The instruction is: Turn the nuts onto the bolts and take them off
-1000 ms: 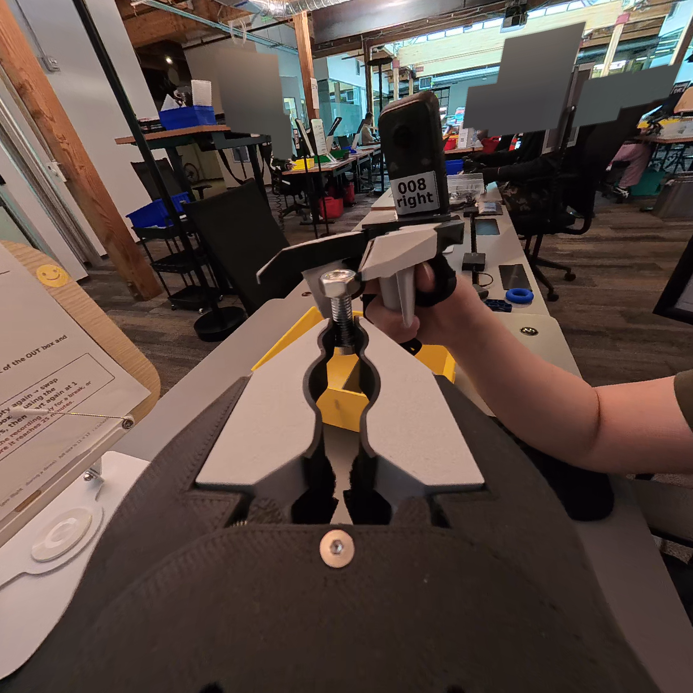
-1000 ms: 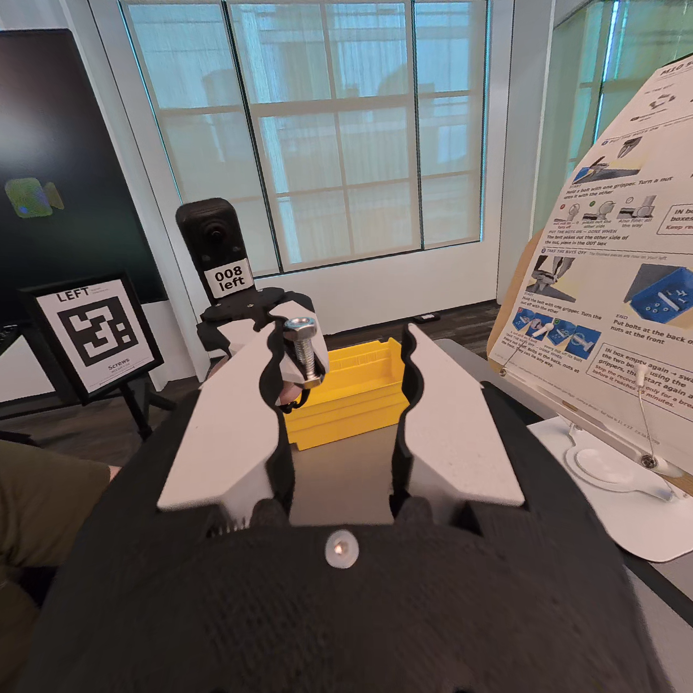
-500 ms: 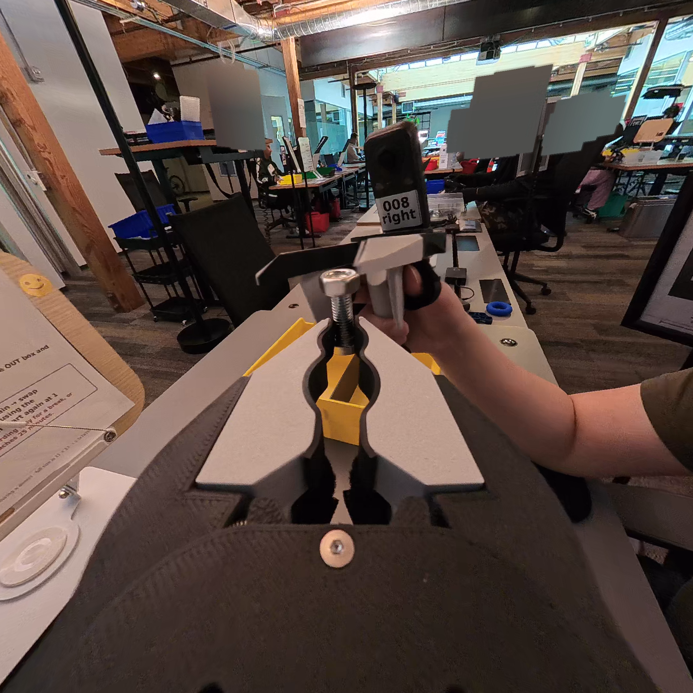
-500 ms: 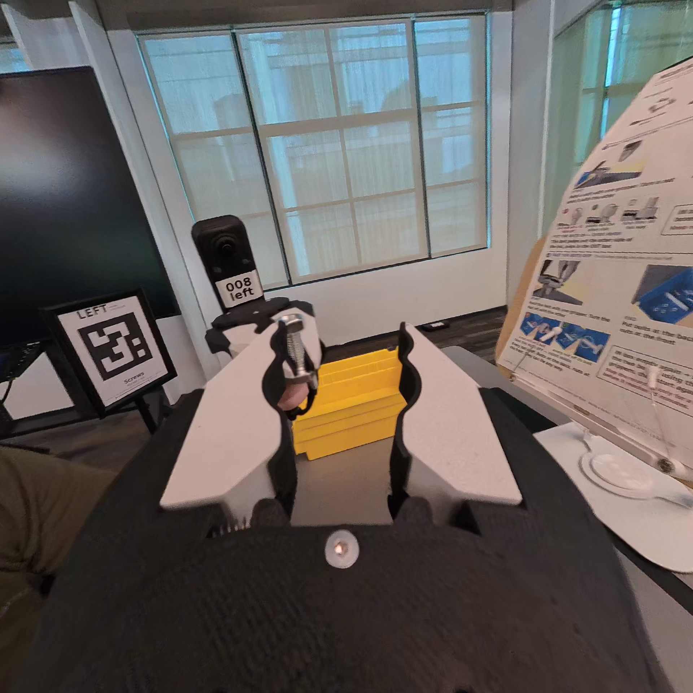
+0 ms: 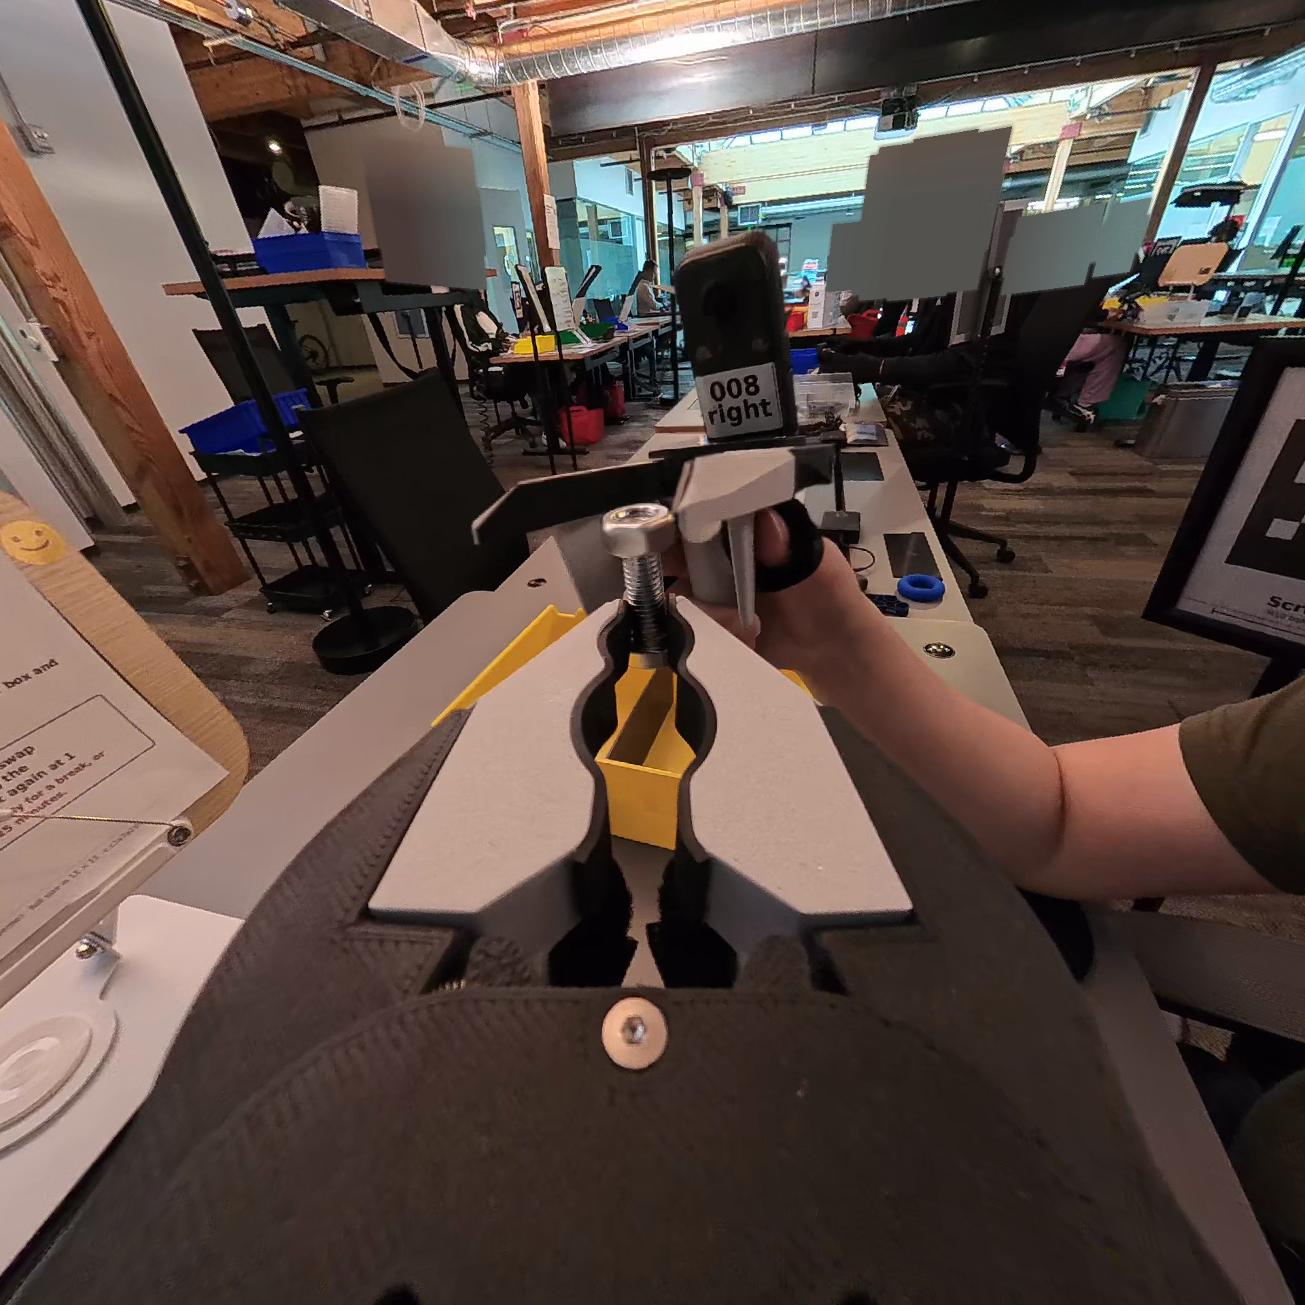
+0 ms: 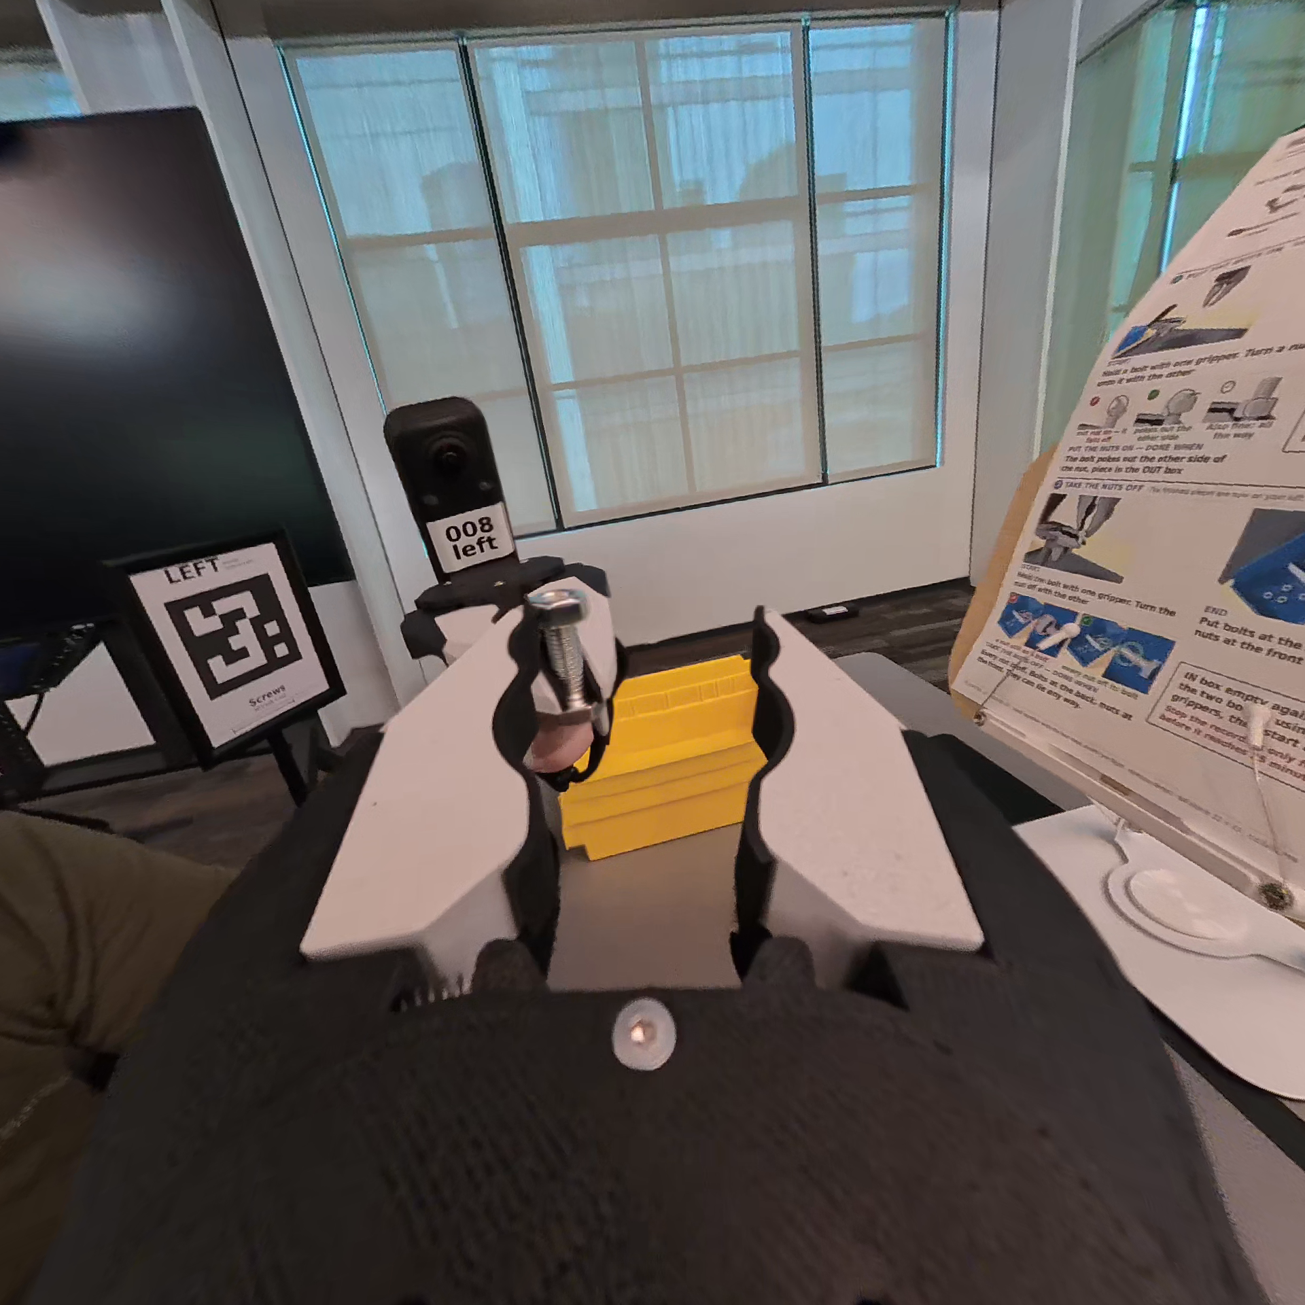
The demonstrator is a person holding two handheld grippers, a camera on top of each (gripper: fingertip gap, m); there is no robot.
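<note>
My left gripper [image 5: 644,621] is shut on the threaded shank of a silver hex bolt [image 5: 639,565], which it holds upright with the head on top, above a yellow bin [image 5: 642,770]. My right gripper [image 6: 639,635] is open and empty. Its left finger [image 6: 452,763] lies just beside the bolt [image 6: 565,664], which is held by the left gripper [image 6: 544,635] facing it. In the left wrist view the right gripper [image 5: 706,508] sits right behind the bolt head, held by a hand [image 5: 812,607]. I cannot tell whether a nut is on the bolt.
The yellow bin [image 6: 664,763] stands on the grey table [image 6: 635,918]. An instruction board [image 6: 1165,565] on a white stand is at the right. A framed marker sign [image 6: 233,635] stands at the left. A black chair [image 5: 416,494] stands past the table's left edge. The tips of both grippers are at nearly the same place.
Both views have shifted a little: the left view swung right, bringing the framed sign into view. The bolt stays held in the left gripper. The right gripper stays open beside it.
</note>
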